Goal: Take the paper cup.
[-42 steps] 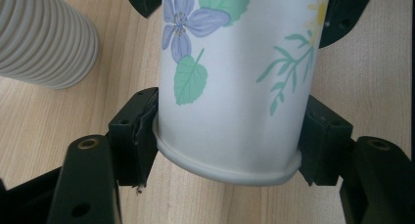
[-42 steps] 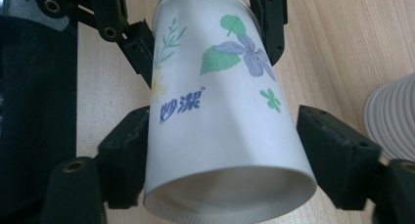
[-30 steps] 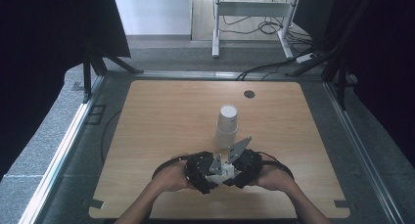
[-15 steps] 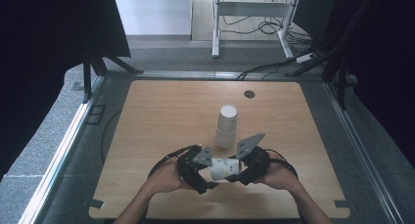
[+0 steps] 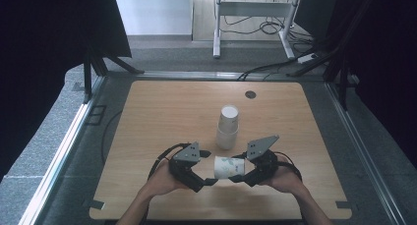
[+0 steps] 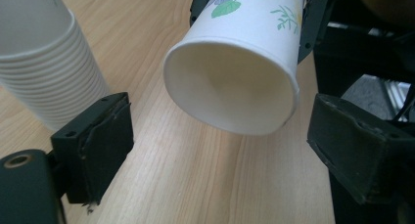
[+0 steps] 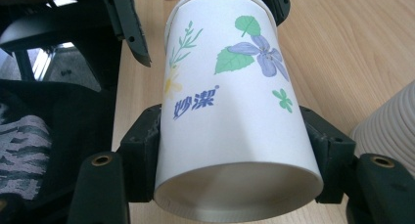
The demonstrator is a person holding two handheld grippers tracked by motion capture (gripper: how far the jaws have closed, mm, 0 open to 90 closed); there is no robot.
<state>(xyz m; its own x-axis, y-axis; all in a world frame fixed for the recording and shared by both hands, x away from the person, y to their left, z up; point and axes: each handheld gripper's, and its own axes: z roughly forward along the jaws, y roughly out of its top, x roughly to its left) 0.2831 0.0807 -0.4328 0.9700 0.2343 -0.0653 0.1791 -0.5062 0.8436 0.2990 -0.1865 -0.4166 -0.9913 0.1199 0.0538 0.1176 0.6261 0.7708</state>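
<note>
A wooden table holds a stack of paper cups. Just in front, the right gripper clamps a flowered cup sideways, its mouth presented to the left gripper, whose jaws stand spread, likely to receive it

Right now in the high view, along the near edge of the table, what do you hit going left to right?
Left hand-held gripper, black with a grey plate on top → white paper cup with a flower print, lying on its side above the wooden table → right hand-held gripper, shut on that cup.
</note>
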